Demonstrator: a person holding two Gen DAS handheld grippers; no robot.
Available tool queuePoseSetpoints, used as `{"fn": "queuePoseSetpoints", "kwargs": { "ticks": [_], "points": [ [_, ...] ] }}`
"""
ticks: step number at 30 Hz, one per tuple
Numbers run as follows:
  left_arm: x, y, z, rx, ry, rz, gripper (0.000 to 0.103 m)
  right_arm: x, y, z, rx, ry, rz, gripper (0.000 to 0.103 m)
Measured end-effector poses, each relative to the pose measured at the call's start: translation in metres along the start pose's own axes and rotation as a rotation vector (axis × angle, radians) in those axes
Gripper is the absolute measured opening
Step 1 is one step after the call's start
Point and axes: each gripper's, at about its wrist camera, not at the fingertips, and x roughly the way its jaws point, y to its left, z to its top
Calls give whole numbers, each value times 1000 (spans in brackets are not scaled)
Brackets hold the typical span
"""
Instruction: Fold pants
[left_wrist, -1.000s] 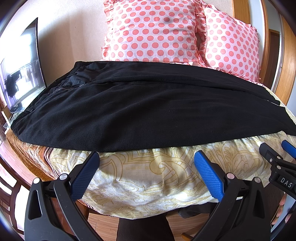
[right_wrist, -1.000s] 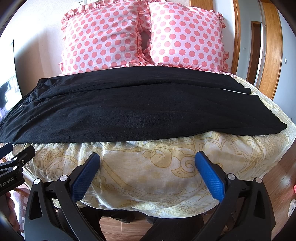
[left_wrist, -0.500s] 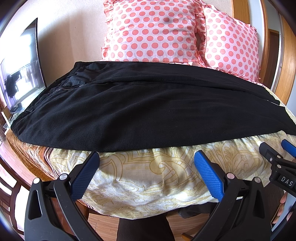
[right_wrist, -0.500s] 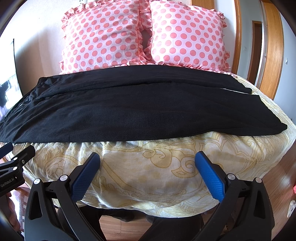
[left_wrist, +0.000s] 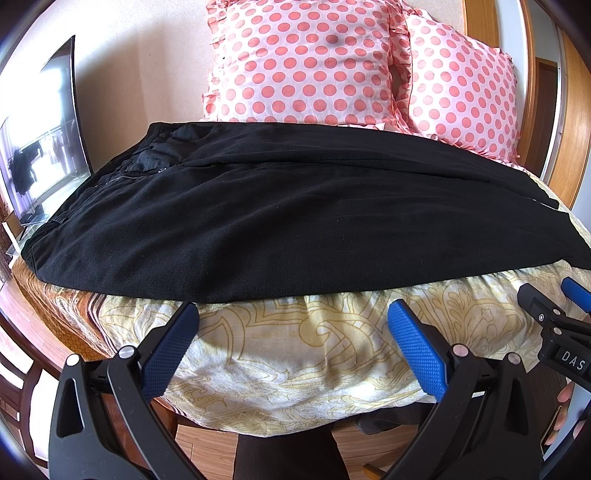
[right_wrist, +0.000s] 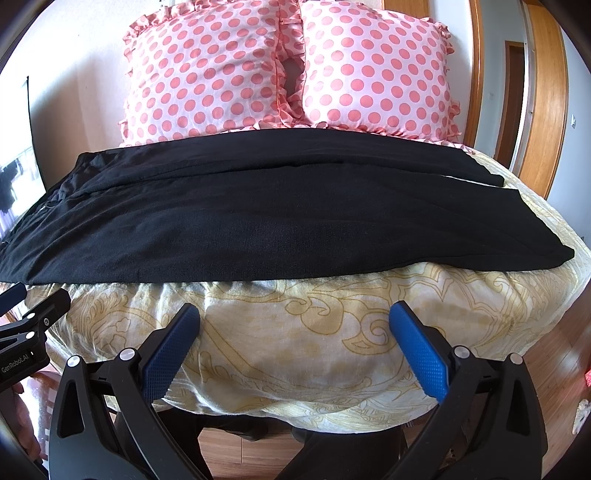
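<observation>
1. The left gripper (left_wrist: 293, 341) is held level, its blue-padded jaws spread wide with nothing between them.
2. The right gripper (right_wrist: 295, 341) is held level beside it, jaws equally wide apart and empty.
3. Each gripper shows at the edge of the other's view, the right one on the left one's right side.
4. Fingertips (left_wrist: 565, 397) of the person's right hand show behind the right gripper's body.

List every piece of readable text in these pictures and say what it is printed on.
"DAS": white letters on the right gripper body, cut off by the edge of the left wrist view.
"GenRobot.AI": small label on the left gripper body, in the right wrist view.
No other text can be read.
</observation>
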Motion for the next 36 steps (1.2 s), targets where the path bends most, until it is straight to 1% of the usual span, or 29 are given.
{"fn": "queuePoseSetpoints", "kwargs": {
  "ticks": [5,7,8,9,10,11,13,14,16,17,18,19,20,21,23,25,26,27,29,30,31,34,36],
  "points": [
    [0,0,0,2,-1,0,101,5,-5,-3,-8,13,13,102],
    [-1,2,0,5,-1,-13,101,4,-8,1,-18,33,50,102],
    [-1,4,2,4,4,-29,101,3,-12,4,-15,41,80,102],
    [-5,6,6,-1,13,-59,101,1,-20,7,7,45,122,102],
    [-6,8,7,-12,19,-96,101,-3,-30,11,34,39,143,102],
    [-11,14,12,-35,16,-152,101,-9,-44,22,67,18,147,102],
    [-20,18,22,-56,-19,-188,101,-18,-67,41,103,-31,130,102],
    [-23,19,26,-56,-37,-191,101,-23,-84,59,133,-71,103,102],
    [-30,19,46,-32,-111,-180,101,-20,-109,89,177,-115,63,102],
    [-30,19,56,-20,-148,-152,101,-13,-122,109,202,-128,31,102],
    [-29,19,62,-14,-168,-125,101,-4,-131,123,215,-126,5,102],
    [-26,18,71,-9,-198,-88,101,10,-143,141,232,-112,-39,102],
    [-23,18,78,-7,-228,-69,101,25,-152,157,248,-93,-87,102],
    [-21,18,81,-9,-246,-66,101,49,-165,179,263,-60,-135,102],
    [-14,18,90,-17,-282,-62,101,86,-186,207,303,-3,-205,102],
    [-9,21,94,-34,-284,-75,101,130,-209,231,367,59,-296,101],
    [-4,21,95,-42,-273,-79,101,148,-217,239,390,88,-328,96],
    [4,22,96,-47,-248,-86,101,172,-229,250,421,112,-377,94],
    [18,24,94,-45,-205,-87,101,198,-240,258,436,140,-439,93],
    [22,25,94,-49,-198,-82,101,218,-249,264,455,161,-490,93],
    [27,27,93,-55,-194,-74,101,231,-251,269,463,180,-515,93],
    [35,33,89,-66,-196,-55,101,268,-265,276,500,238,-611,84],
    [38,35,88,-59,-199,-47,101,286,-272,278,520,276,-645,79]
  ]
}}
